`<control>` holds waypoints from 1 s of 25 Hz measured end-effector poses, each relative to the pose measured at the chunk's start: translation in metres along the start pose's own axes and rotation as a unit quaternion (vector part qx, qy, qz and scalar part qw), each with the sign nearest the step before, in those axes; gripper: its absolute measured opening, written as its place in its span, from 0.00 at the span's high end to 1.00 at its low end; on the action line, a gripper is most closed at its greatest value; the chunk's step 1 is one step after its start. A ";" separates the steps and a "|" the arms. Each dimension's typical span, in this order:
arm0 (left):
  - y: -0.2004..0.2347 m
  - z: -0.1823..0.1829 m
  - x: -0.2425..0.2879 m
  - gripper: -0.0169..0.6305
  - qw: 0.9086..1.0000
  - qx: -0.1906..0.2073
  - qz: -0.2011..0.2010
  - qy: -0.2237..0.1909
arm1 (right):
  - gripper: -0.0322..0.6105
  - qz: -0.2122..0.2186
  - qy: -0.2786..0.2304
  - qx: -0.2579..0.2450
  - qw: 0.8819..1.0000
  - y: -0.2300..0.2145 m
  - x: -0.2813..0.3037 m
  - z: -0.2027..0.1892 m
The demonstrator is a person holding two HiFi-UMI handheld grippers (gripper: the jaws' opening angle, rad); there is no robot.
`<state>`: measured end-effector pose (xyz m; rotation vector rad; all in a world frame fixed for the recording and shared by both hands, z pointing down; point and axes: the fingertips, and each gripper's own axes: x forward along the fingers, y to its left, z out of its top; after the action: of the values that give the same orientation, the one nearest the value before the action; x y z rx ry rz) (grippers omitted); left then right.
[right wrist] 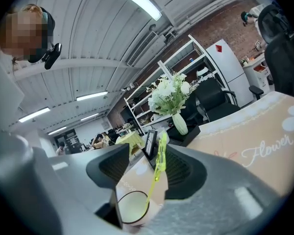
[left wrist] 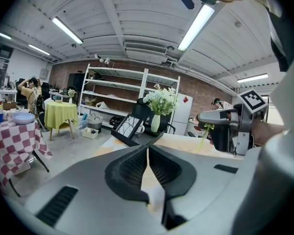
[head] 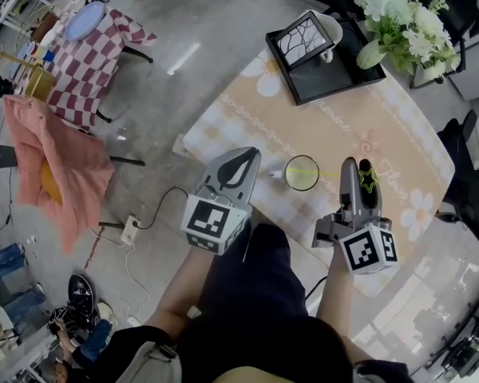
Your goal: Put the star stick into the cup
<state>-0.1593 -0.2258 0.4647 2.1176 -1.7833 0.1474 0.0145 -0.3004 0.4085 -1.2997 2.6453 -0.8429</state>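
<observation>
Table (head: 399,134) bears the cup (right wrist: 132,207). The star stick (right wrist: 160,155) leans with its lower end in the cup and its star end up between the fingers of the right gripper (right wrist: 146,155), nearer the right one. That gripper points at the cup, its fingers spread wide. The left gripper (left wrist: 148,148) hovers left of the cup, fingers pressed together and empty.

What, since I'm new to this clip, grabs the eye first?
A neon-green star stick leans in the cup on the beige table, its star between the jaws of the open right gripper. White flowers stand at the table's far corner.
</observation>
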 end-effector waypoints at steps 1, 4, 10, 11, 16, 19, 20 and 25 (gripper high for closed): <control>-0.001 0.000 0.000 0.94 1.000 0.000 -0.001 0.000 | 0.63 0.001 0.001 0.000 1.000 0.000 -0.001 -0.001; -0.004 -0.001 -0.001 0.94 1.000 0.001 -0.003 0.001 | 0.60 -0.001 0.003 -0.001 1.000 -0.001 -0.003 -0.002; -0.012 0.005 -0.003 0.94 1.000 0.006 -0.009 -0.004 | 0.57 -0.011 -0.010 -0.004 1.000 -0.004 -0.014 0.007; -0.014 0.007 -0.004 0.94 1.000 0.008 -0.010 -0.006 | 0.57 -0.012 -0.012 -0.005 1.000 -0.004 -0.016 0.009; -0.025 0.013 -0.004 0.94 1.000 0.013 -0.018 -0.014 | 0.57 -0.017 -0.024 -0.009 1.000 -0.007 -0.027 0.018; -0.033 0.018 -0.003 0.94 0.999 0.018 -0.023 -0.019 | 0.57 -0.022 -0.034 -0.009 0.999 -0.010 -0.034 0.024; -0.036 0.020 -0.004 0.94 0.999 0.019 -0.025 -0.020 | 0.57 -0.022 -0.036 -0.009 0.999 -0.010 -0.036 0.026; -0.050 0.026 -0.005 0.94 0.999 0.028 -0.037 -0.025 | 0.57 -0.021 -0.050 -0.013 0.998 -0.009 -0.047 0.035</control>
<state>-0.1162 -0.2230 0.4286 2.2411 -1.7461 0.1263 0.0617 -0.2849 0.3756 -1.3709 2.5689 -0.7312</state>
